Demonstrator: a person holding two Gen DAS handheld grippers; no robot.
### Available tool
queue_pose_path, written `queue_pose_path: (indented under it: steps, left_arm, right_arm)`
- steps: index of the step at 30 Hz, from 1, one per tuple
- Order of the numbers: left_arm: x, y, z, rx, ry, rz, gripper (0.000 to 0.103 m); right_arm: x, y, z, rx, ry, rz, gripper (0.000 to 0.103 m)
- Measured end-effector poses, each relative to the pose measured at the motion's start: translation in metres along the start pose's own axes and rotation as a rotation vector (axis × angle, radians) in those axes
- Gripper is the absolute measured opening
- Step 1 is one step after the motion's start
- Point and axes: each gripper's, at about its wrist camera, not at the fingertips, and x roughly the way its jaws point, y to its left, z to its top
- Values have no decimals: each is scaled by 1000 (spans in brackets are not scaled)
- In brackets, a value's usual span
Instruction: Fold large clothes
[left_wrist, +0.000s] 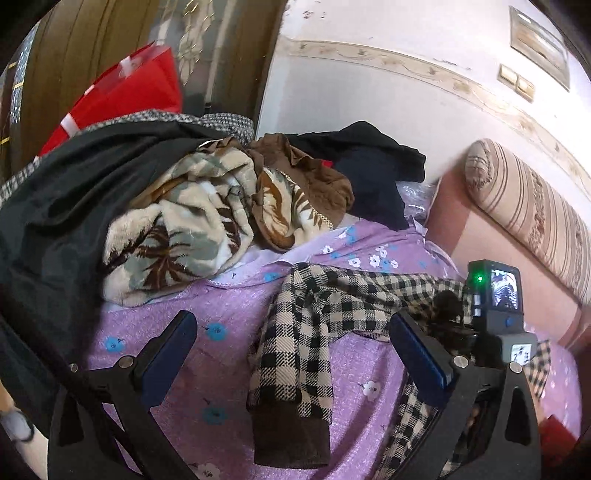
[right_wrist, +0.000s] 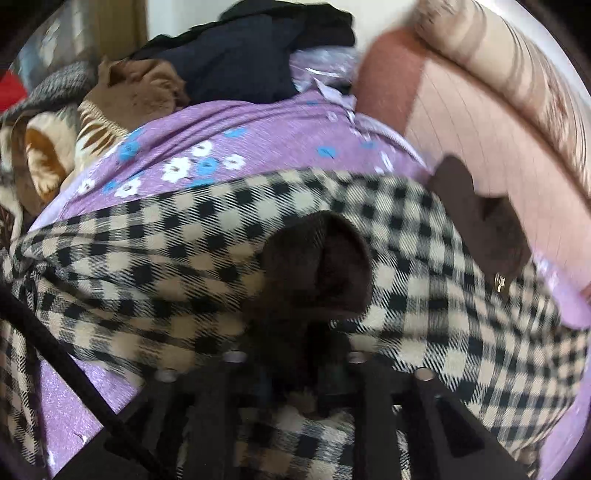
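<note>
Left gripper (left_wrist: 291, 354): jaws wide apart, empty, above checked garment's (left_wrist: 295, 332) brown-cuffed sleeve. Right gripper (right_wrist: 295, 373): jaws buried in garment's dark collar; grip state cannot tell. Garment spread on purple floral bedsheet (left_wrist: 207, 295). Beyond garment: leaf-print blanket (left_wrist: 177, 232), dark clothes pile (left_wrist: 369, 166), striped bolster (left_wrist: 528, 210).

Black-and-beige checked woven garment (left_wrist: 314, 314) with dark brown ribbed cuffs and collar: lies crumpled, unfolded, on purple floral bedsheet. One sleeve stretches toward left wrist camera, brown cuff (left_wrist: 291, 435) at end. In right wrist view, dark brown collar opening (right_wrist: 317, 266) bunched at centre, blurred.
</note>
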Motion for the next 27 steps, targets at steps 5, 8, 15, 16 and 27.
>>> queue_pose_path:
  steps: [5, 8, 15, 16, 27]
  left_arm:
    - [0, 0, 1, -6, -8, 13, 103]
    - [1, -4, 0, 5, 1, 8, 103]
    - [-4, -34, -11, 98, 0, -6, 103]
    - [-4, -40, -14, 118, 1, -12, 103]
    - [-6, -97, -54, 251, 46, -55, 103]
  right_arm:
    - [-35, 14, 8, -14, -63, 137, 43]
    - [-64, 10, 3, 17, -93, 176, 44]
    - [-129, -55, -47, 65, -119, 76, 46]
    - [-143, -68, -59, 80, -121, 63, 48]
    - [-207, -204, -208, 372, -81, -26, 51]
